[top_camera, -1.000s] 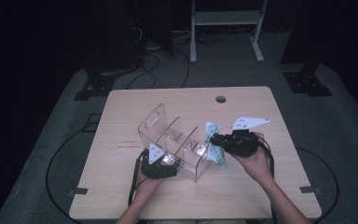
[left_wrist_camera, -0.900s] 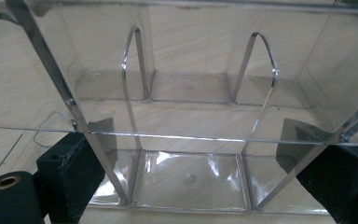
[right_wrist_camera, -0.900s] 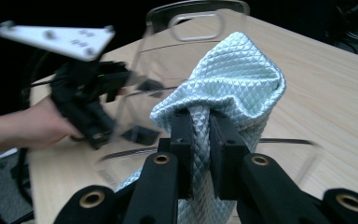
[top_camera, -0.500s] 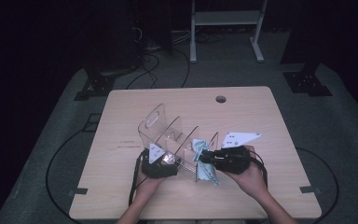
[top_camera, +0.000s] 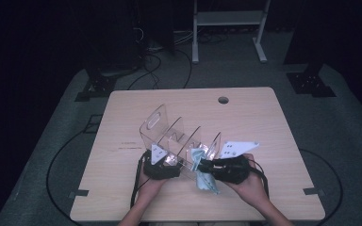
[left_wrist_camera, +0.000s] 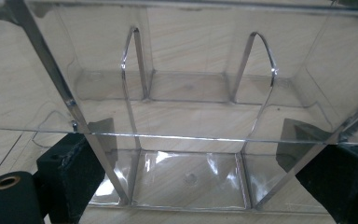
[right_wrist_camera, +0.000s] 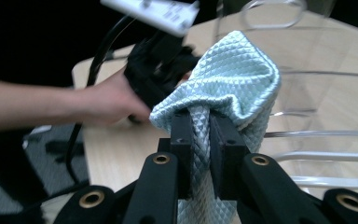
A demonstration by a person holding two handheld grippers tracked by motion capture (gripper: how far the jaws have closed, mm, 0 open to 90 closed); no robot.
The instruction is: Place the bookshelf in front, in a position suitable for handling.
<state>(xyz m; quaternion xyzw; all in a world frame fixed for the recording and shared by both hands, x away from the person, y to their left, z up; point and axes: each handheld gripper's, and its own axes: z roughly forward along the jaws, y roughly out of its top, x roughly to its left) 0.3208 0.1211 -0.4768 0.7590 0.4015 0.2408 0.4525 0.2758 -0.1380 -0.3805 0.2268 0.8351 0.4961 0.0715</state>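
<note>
A clear acrylic organizer (top_camera: 179, 136) with upright dividers stands on the wooden table (top_camera: 264, 117), near its front edge. My left gripper (top_camera: 166, 163) clasps its near left end; in the left gripper view the two black pads (left_wrist_camera: 74, 172) press on the organizer's outer walls (left_wrist_camera: 191, 116). My right gripper (top_camera: 207, 166) is shut on a pale teal quilted cloth (top_camera: 203, 178) beside the organizer's near right end. In the right gripper view the cloth (right_wrist_camera: 228, 70) bunches above the closed jaws of the right gripper (right_wrist_camera: 199, 126), with the left gripper (right_wrist_camera: 161, 56) and its hand behind.
A round cable hole (top_camera: 223, 100) sits near the table's far edge. Black cables (top_camera: 160, 61) and a white stand's legs (top_camera: 226, 28) lie on the dark floor beyond. Bare tabletop spreads to the far side and right of the organizer.
My right gripper has carried the cloth left and toward the front edge, up to the organizer's near right end. The left gripper and the organizer have stayed put.
</note>
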